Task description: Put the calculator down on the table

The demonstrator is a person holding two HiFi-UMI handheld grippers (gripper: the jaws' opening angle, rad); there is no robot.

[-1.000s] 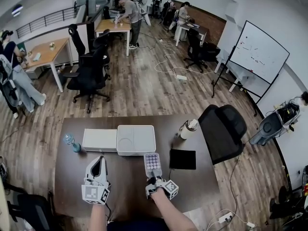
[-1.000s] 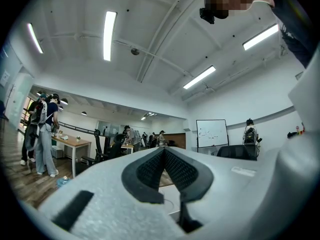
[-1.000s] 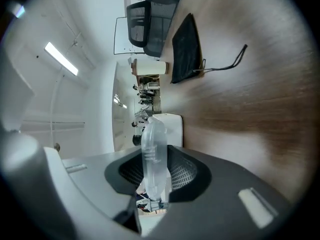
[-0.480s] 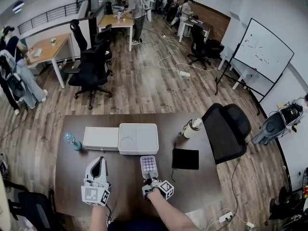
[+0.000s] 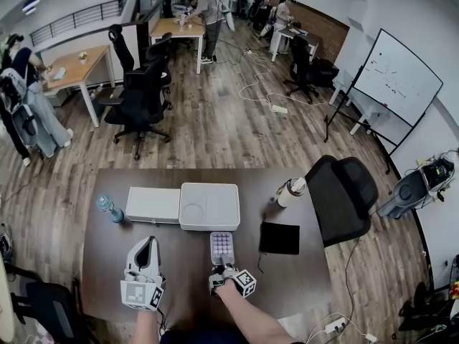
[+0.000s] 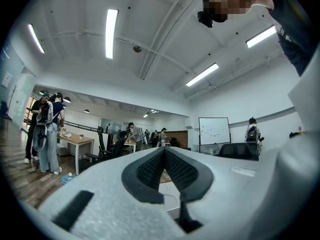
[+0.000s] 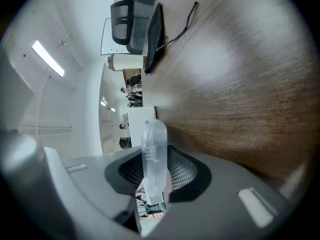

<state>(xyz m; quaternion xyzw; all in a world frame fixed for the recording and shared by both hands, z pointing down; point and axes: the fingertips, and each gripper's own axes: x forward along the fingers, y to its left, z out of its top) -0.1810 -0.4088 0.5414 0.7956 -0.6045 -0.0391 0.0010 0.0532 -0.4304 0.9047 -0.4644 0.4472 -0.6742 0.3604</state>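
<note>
Dark wooden table (image 5: 100, 264) in an open office carries a white box (image 5: 209, 206), a blue bottle (image 5: 109, 209) and a black tablet (image 5: 280, 238). The right gripper (image 5: 223, 269) clamps the near end of the calculator (image 5: 221, 248), keys up, just short of the white box; whether it touches the tabletop I cannot tell. The left gripper (image 5: 146, 248) sits beside it, pads pressed together on nothing.

In the head view the calculator (image 5: 221, 247) has its near end hidden under the right tool (image 5: 224, 266). Its key print is too small to read, and whether it touches the desk (image 5: 186, 264) cannot be told. The right gripper view shows it edge-on, keys hidden. The left tool (image 6: 164, 156) blocks all but a sliver of a white case (image 6: 167, 198).
</note>
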